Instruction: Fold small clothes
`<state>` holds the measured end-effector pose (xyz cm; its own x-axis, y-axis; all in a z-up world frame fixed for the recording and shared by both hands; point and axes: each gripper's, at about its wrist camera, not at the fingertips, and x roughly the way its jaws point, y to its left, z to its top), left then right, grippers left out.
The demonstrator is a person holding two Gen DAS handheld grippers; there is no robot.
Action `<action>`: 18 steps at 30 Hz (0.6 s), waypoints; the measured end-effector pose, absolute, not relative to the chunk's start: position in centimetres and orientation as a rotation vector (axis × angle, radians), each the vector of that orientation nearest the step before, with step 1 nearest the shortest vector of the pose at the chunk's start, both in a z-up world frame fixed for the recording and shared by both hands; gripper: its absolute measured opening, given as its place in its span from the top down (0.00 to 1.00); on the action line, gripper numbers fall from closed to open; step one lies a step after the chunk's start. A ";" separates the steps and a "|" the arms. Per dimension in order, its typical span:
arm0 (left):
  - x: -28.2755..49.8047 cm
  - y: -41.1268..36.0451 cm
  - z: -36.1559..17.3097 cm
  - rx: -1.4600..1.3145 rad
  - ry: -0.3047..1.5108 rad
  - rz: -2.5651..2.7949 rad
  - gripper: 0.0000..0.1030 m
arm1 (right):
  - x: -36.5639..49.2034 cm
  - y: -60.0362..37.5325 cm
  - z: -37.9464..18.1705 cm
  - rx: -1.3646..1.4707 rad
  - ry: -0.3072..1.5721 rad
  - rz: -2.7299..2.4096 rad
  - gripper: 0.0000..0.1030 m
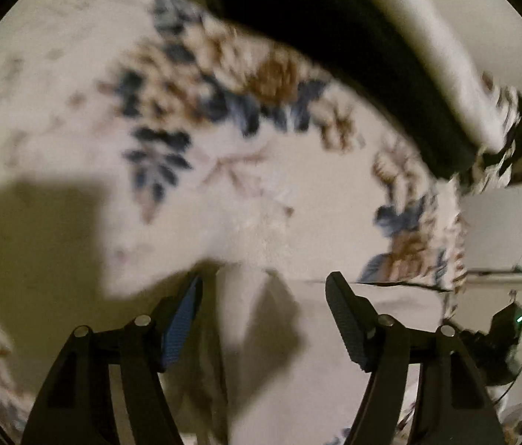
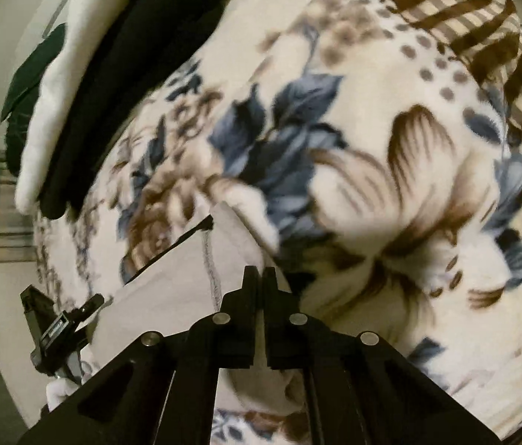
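A small white garment (image 2: 172, 293) with a dark-trimmed edge lies on a floral blanket (image 2: 372, 118). My right gripper (image 2: 260, 274) is shut, its jaws together on a raised fold of this white cloth. In the left wrist view the same white garment (image 1: 335, 389) spreads under my left gripper (image 1: 264, 293), which stands open above it; a fold runs up between the fingers without touching the pads. The left gripper also shows at the lower left of the right wrist view, as a black tool (image 2: 57, 330) held by a white-gloved hand (image 2: 57, 389).
A folded black garment (image 1: 335, 37) lies on a folded white one (image 1: 457, 74) at the blanket's far edge; both show again in the right wrist view (image 2: 142, 55). A brown checked cloth (image 2: 465, 18) lies at the top right. The blanket's edge (image 1: 453, 222) drops to pale floor.
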<state>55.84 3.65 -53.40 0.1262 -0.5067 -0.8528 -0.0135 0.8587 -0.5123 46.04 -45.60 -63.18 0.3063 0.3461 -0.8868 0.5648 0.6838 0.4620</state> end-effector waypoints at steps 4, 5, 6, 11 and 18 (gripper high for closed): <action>51.5 7.0 -49.5 -0.598 1.312 -0.288 0.27 | 42.4 -45.9 -60.6 0.902 1.244 -0.177 0.33; 50.4 7.5 -49.2 -0.638 1.305 -0.272 0.25 | 41.4 -45.9 -60.4 0.928 1.236 -0.176 0.29; 48.6 8.1 -49.2 -0.692 1.300 -0.245 0.25 | 40.3 -45.7 -60.6 0.974 1.234 -0.172 0.29; 41.5 8.1 -53.9 -1.053 1.332 -0.189 0.25 | 35.6 -43.2 -65.3 1.276 1.229 -0.102 0.29; 41.6 4.4 -58.8 -1.161 1.280 -0.176 0.25 | 35.3 -40.0 -70.4 1.513 0.954 -0.042 0.29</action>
